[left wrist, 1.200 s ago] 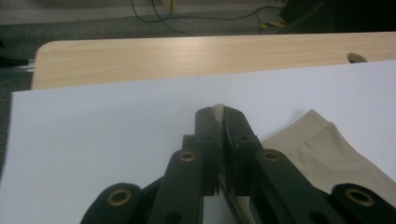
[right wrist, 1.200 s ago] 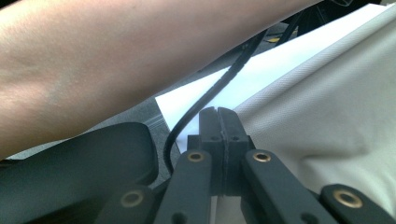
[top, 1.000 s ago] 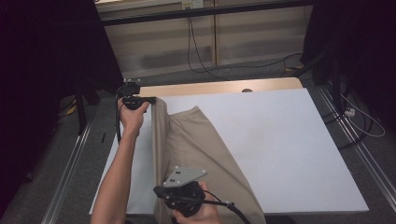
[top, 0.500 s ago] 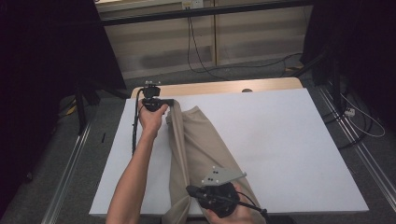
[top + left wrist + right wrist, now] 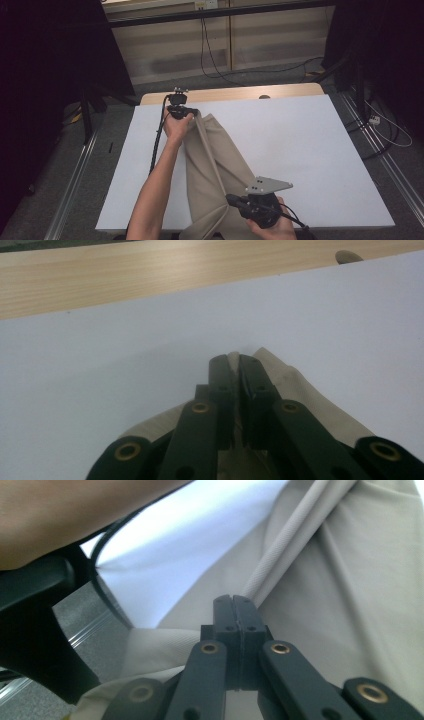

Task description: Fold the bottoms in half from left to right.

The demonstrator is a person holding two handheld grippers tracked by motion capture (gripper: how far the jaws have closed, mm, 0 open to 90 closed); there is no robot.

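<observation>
So here's where I'm at with the cloth job. The white table [image 5: 320,150] fills the middle of the high view, and the beige cloth [image 5: 215,165] lies on it as a long strip, running from just above centre down to the bottom edge, slightly left of the middle. It looks folded lengthwise, with a thick seam or fold ridge running along its left side, so I'd guess the first fold is done. What's left, I'd guess: laying it flat, smoothing it and maybe another fold, since the near end spills off the table's front edge and the surface is rumpled.

Left gripper [image 5: 196,114] sits at the far tip of the cloth, upper centre-left of the high view. In the left gripper view [image 5: 235,362] its jaws are pinched nearly together with a thin edge of cloth [image 5: 300,390] between them.

Right gripper [image 5: 231,199] is at the bottom of the frame, pointing left into the cloth's near end. The right gripper view [image 5: 234,601] shows its jaws fully closed over the fabric [image 5: 350,580], right where the ridge ends, so I read that as a grip on it.

Count: one table, one cloth, two grippers.
</observation>
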